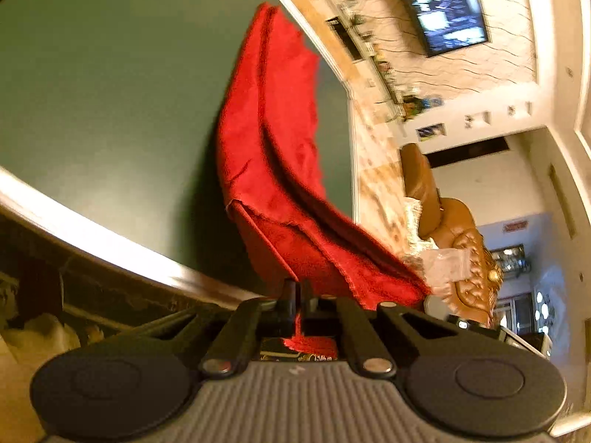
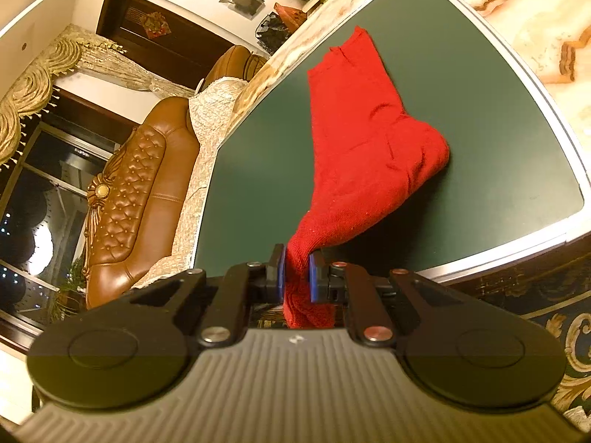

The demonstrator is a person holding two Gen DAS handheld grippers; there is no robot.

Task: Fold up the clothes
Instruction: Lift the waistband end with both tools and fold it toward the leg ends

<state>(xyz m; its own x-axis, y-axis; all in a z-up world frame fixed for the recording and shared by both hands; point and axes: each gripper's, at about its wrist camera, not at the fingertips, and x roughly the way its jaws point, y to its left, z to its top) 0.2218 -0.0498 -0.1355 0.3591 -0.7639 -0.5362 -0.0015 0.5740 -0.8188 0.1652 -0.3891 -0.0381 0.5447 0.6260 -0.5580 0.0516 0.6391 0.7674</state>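
Both grippers have hold of one red garment (image 2: 369,140), a knitted piece that lies partly on the green table (image 2: 480,92) and rises off it at the near end towards the cameras. The right gripper (image 2: 297,277) has its fingers (image 2: 281,273) pinching a bunched end of the cloth, the blue pads pressing on it from both sides, with a fold of cloth hanging below them. The left gripper (image 1: 297,295) has its fingers pressed together on a thin edge of the same garment (image 1: 273,140), which shows red between and behind them. In the left wrist view the cloth stands up in two or three long layers, so a lengthwise fold appears partly formed; in the right wrist view the far portion rests flat on the table with a rounded bulge to one side. Judgement: the task is under way but unfinished; the lifted end is yet to be laid down and squared, and further folds are likely needed. The table surface around the garment carries nothing else visible. A brown leather sofa (image 2: 140,184) stands beyond the table edge, well apart, and a wall screen (image 1: 443,3) is behind; neither obstructs the work.
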